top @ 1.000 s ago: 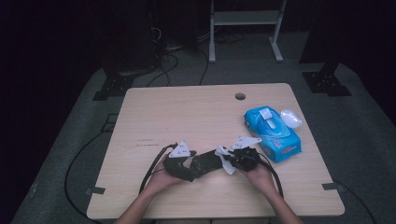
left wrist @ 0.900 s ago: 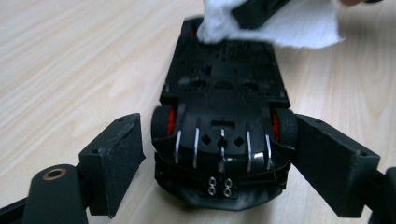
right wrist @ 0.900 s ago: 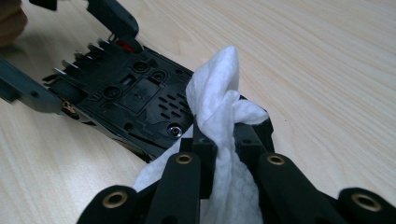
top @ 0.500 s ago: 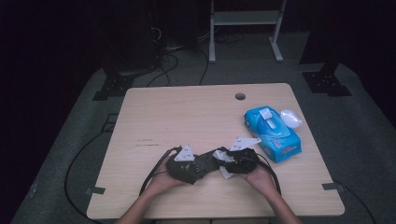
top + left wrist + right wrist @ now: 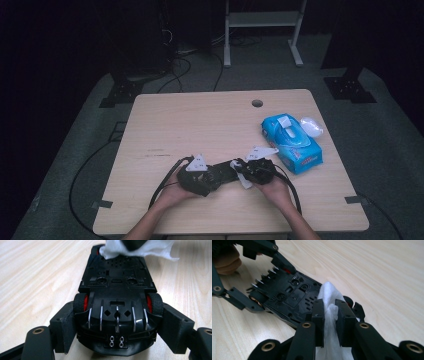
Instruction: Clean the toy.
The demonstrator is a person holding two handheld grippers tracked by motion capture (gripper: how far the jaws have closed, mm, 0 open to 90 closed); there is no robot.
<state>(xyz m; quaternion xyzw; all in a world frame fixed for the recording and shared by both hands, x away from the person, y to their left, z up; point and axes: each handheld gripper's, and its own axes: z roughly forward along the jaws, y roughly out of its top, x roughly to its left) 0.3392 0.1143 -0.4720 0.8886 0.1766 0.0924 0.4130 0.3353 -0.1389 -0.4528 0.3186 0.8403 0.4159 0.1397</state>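
Left gripper view | glossy black ribbed plastic toy car underside | crumpled white wipe

Between your two grippers lies the toy car, underside up – left gripper clamps its wheels, right gripper presses the wipe onto it; wipes pack beyond the right one.

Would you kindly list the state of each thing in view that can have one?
Toy car: upside down, underside showing, clamped across its end.
Left gripper: shut on the toy car.
Right gripper: shut on the wipe.
Wipe: bunched, pressed on the car's underside.
Wipes pack: lid flipped open.
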